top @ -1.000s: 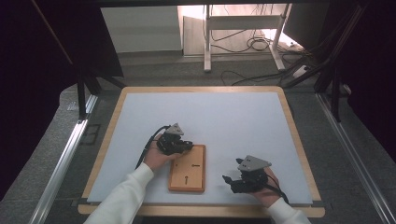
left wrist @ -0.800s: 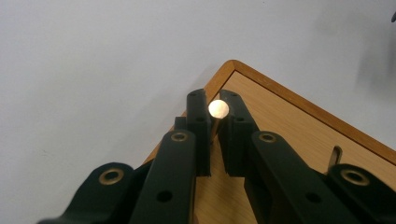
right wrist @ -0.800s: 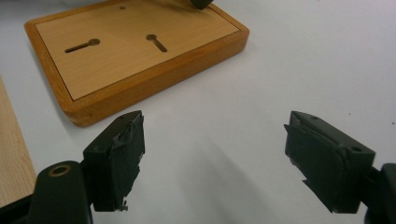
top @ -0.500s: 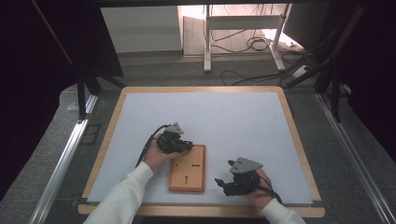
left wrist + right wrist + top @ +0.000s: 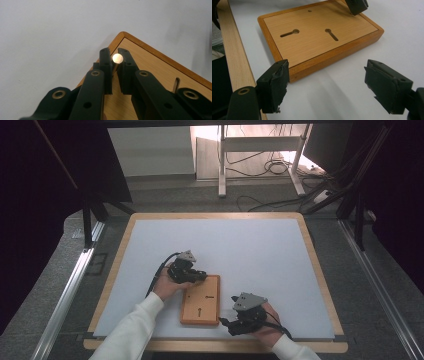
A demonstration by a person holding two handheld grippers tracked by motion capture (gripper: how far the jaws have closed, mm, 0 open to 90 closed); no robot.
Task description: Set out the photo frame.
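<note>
My left jaws are pinched nearly together on a small brass-coloured pin (image 5: 117,58) at the far corner of the wooden board (image 5: 201,300); my right jaws stand wide with nothing between them. The board lies flat on the white table top (image 5: 250,245), near its front edge, with two keyhole slots (image 5: 331,34) cut in its face. My left gripper (image 5: 190,272) sits over the board's far left corner. My right gripper (image 5: 225,322) rests on the table just beside the board's near right corner.
</note>
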